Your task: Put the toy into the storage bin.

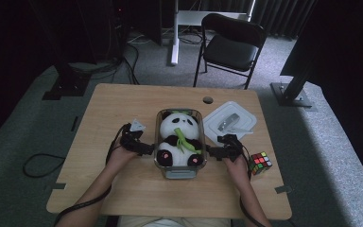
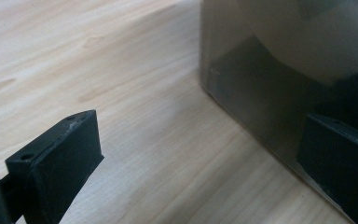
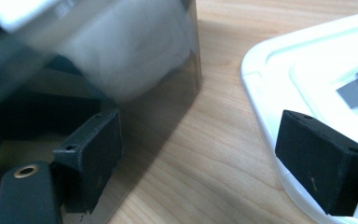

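Observation:
A clear glass container (image 1: 180, 165) stands at the middle of the wooden table (image 1: 113, 104), and a black-and-white panda plush (image 1: 178, 137) with a green leaf lies in it. My left gripper (image 1: 147, 150) rests against the container's left wall, open; in the left gripper view one jaw is by the glass wall (image 2: 261, 93) and the other over bare wood. On the container's right side sits my right gripper (image 1: 211, 151), open too. In the right gripper view its left jaw touches the glass (image 3: 158, 84), and its right jaw overlaps the white lid (image 3: 307, 70).
A white plastic lid (image 1: 229, 120) with a grey clip on it lies right of the container. A Rubik's cube (image 1: 260, 162) sits near the table's right front. Behind the table a black folding chair (image 1: 231, 45) stands on grey carpet. A cable hole (image 1: 208, 100) marks the back edge.

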Motion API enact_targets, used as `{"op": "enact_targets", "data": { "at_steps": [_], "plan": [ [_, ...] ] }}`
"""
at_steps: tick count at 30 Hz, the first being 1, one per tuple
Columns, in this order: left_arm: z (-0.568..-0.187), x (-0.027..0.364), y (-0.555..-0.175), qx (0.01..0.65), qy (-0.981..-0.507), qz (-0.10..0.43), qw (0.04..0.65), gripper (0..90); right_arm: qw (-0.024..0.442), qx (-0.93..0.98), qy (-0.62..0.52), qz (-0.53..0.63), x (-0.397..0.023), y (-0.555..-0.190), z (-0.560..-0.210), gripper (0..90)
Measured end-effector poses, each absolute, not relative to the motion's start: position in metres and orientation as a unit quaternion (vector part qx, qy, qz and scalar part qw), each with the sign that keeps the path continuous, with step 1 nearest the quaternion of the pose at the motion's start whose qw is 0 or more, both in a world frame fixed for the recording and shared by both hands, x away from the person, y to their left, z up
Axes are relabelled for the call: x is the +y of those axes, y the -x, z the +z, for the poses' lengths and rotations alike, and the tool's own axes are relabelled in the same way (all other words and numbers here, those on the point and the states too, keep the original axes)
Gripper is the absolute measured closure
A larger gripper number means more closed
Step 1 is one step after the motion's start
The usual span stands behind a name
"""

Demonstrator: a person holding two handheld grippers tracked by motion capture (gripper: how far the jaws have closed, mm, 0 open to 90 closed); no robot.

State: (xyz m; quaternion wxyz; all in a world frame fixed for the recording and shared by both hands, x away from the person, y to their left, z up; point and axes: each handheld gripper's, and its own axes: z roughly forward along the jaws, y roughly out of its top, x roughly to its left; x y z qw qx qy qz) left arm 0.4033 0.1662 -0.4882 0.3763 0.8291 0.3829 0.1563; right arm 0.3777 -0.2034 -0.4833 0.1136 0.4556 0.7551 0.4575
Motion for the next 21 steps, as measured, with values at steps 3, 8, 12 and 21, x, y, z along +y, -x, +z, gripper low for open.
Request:
{"op": "enact_targets", "data": {
  "at_steps": [3,8,12,21],
  "plan": [
    [-0.491,0.167,-0.402,0.381,-0.830,0.154,0.378,1.0,0.118,0.754,-0.453,0.462,-0.206,-0.374,-0.476,14.3],
    [-0.494,0.171,-0.401,0.386,-0.826,0.159,0.378,1.0,0.112,0.738,-0.458,0.482,-0.217,-0.366,-0.460,13.6],
    [-0.494,0.173,-0.399,0.388,-0.826,0.160,0.377,0.9,0.138,0.727,-0.468,0.483,-0.227,-0.358,-0.450,12.8],
    [-0.495,0.175,-0.398,0.392,-0.822,0.164,0.379,1.0,0.170,0.714,-0.465,0.495,-0.252,-0.344,-0.439,11.5]
  ]
}}
